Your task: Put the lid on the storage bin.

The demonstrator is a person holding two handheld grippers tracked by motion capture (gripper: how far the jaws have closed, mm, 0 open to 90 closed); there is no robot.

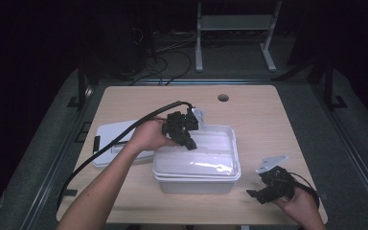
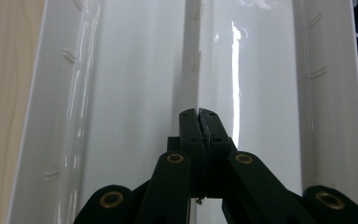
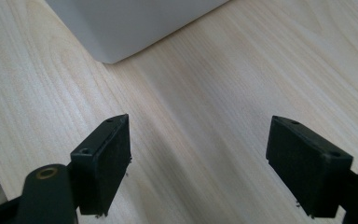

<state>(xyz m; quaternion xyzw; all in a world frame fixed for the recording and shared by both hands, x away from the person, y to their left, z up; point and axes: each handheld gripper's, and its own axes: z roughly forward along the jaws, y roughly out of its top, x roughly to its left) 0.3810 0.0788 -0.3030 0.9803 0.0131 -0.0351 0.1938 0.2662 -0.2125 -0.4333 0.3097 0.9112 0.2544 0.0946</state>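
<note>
The left tongs (image 2: 199, 116) are clamped on a thin white sheet (image 2: 196, 56) standing on edge inside the white bin (image 1: 232, 143) at mid-desk, long axis running away from them. The right tongs (image 3: 198, 163) are held wide, idle over the desk (image 3: 205, 93) beside it.

Lid (image 1: 106, 139) partly hidden, perhaps handled.
</note>
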